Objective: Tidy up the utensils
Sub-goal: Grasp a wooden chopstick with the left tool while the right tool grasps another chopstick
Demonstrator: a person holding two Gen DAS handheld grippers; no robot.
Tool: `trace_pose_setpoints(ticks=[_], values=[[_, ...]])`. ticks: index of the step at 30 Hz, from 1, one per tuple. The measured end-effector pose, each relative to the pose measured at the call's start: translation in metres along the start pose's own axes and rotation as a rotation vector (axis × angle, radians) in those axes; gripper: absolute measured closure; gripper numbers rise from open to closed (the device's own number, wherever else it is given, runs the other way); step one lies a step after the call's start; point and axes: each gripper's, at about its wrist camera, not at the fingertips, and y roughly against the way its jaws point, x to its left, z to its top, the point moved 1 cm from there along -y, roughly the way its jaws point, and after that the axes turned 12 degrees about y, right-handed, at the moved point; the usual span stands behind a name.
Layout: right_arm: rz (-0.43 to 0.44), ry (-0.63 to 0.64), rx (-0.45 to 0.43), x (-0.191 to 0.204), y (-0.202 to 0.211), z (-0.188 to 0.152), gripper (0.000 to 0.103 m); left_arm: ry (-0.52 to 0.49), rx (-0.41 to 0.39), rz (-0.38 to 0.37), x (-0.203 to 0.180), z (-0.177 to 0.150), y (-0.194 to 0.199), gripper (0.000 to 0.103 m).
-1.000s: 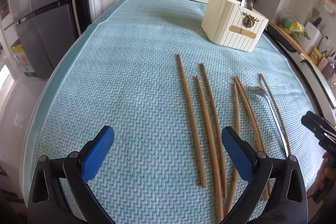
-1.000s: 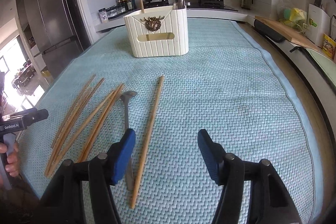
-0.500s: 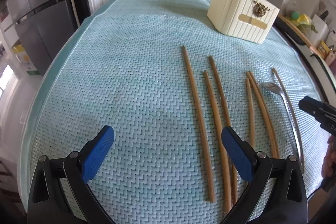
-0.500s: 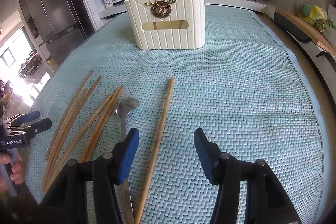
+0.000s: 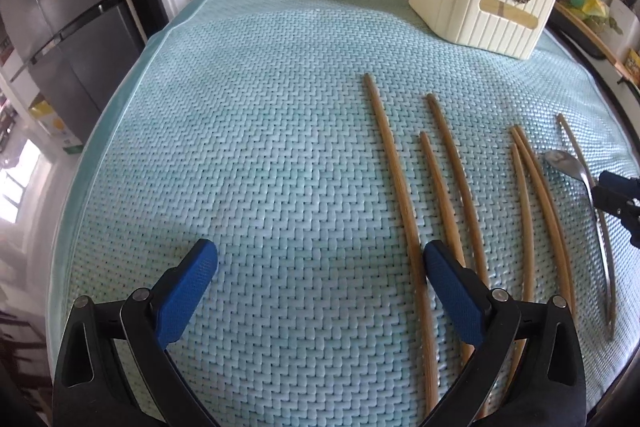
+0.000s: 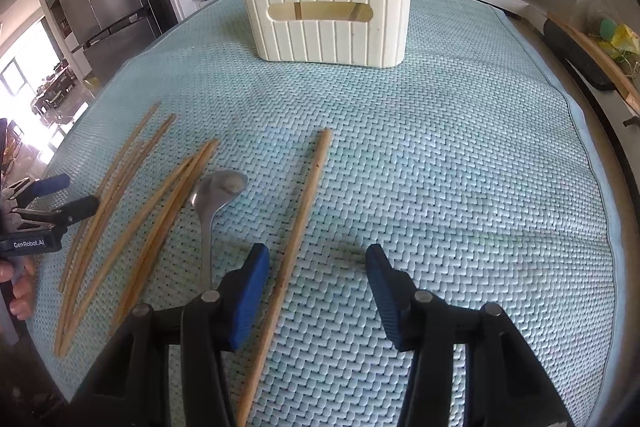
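— Both grippers hang wide open over the worktop and hold nothing. Left gripper [image 5: 320, 291] has blue pads spread apart above the mat; right gripper [image 6: 314, 291] is parted somewhat less.

— What is biggest on the worktop?

— A pale teal woven mat [image 6: 460, 155] that covers it. At its far end stands a cream ribbed utensil holder [image 6: 326, 1] with a brass stag emblem on its front; a spoon bowl and a wooden tip stick up from its top.

— And the loose pieces?

— Wooden chopsticks lie lengthwise on the mat. One single chopstick [image 6: 298, 223] runs between the right gripper's fingers, close to the left pad. In the left wrist view the longest chopstick [image 5: 396, 187] passes just inside the right pad, while the others lie beyond that pad.

— Any metal?

— One steel spoon [image 6: 212, 203], bowl pointing toward the holder, lies just left of the right gripper's left pad, between the single chopstick and a touching pair of chopsticks [image 6: 168, 207].
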Motion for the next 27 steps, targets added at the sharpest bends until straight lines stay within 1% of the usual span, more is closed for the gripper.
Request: trace_pose_setpoints(ticks=[3, 8, 14, 17, 19, 20, 22, 24, 25, 27], values=[[0.005, 0.016, 0.015, -0.003, -0.005, 0.009, 0.052, -0.016, 0.018, -0.004, -0.001, 0.013, -0.007, 0.0], [-0.013, 0.046, 0.036, -0.005, -0.015, 0.024, 0.052, -0.034, 0.039, -0.015, -0.006, 0.034, -0.021, 0.0], [-0.047, 0.07, 0.04, -0.001, -0.025, 0.044, 0.052, -0.036, 0.055, -0.024, -0.011, 0.062, -0.041, 0.0], [-0.061, 0.071, 0.044, 0.001, -0.026, 0.049, 0.058, -0.047, 0.069, -0.03, -0.015, 0.074, -0.048, 0.0], [-0.063, 0.068, 0.048, 0.002, -0.027, 0.052, 0.066, -0.06, 0.081, -0.034, -0.019, 0.081, -0.053, 0.001], [-0.065, 0.067, 0.05, 0.002, -0.027, 0.054, 0.068, -0.071, 0.086, -0.034, -0.022, 0.084, -0.055, 0.002], [-0.065, 0.058, 0.054, 0.0, -0.029, 0.058, 0.077, -0.091, 0.095, -0.044, -0.028, 0.088, -0.056, 0.008], [-0.064, 0.05, 0.059, -0.003, -0.03, 0.058, 0.081, -0.102, 0.098, -0.056, -0.034, 0.093, -0.056, 0.022], [-0.066, 0.049, 0.062, -0.003, -0.031, 0.06, 0.085, -0.104, 0.101, -0.061, -0.037, 0.095, -0.056, 0.027], [-0.071, 0.044, 0.065, -0.005, -0.033, 0.063, 0.092, -0.111, 0.097, -0.068, -0.04, 0.098, -0.056, 0.044]])
